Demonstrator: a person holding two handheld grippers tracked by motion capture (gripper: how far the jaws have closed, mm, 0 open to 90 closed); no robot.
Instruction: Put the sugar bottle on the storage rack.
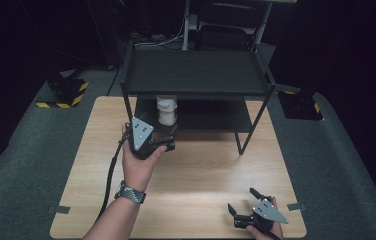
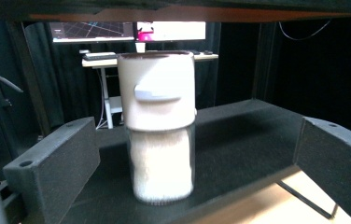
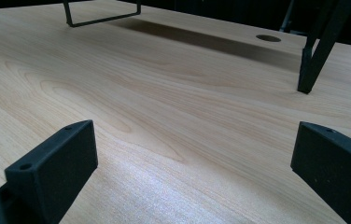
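Note:
A clear jar (image 1: 167,111) with a white lid and white contents stands upright on the lower tier of a black shelf unit (image 1: 196,72). My left gripper (image 1: 158,137) is held at that tier's front edge and points at the jar. In the left gripper view the jar (image 2: 159,126) stands between and beyond the open jaws of my left gripper (image 2: 197,149), untouched. My right gripper (image 1: 241,199) rests low over the wooden table (image 1: 201,170) near its front right corner. It is open, with nothing between the jaws of my right gripper (image 3: 197,144).
The shelf unit's thin black legs (image 3: 316,51) stand on the table ahead of my right gripper. A round cable hole (image 3: 268,38) sits in the tabletop. Yellow-and-black striped bases (image 1: 68,92) stand on the grey floor. A monitor (image 2: 127,31) shows behind the shelf.

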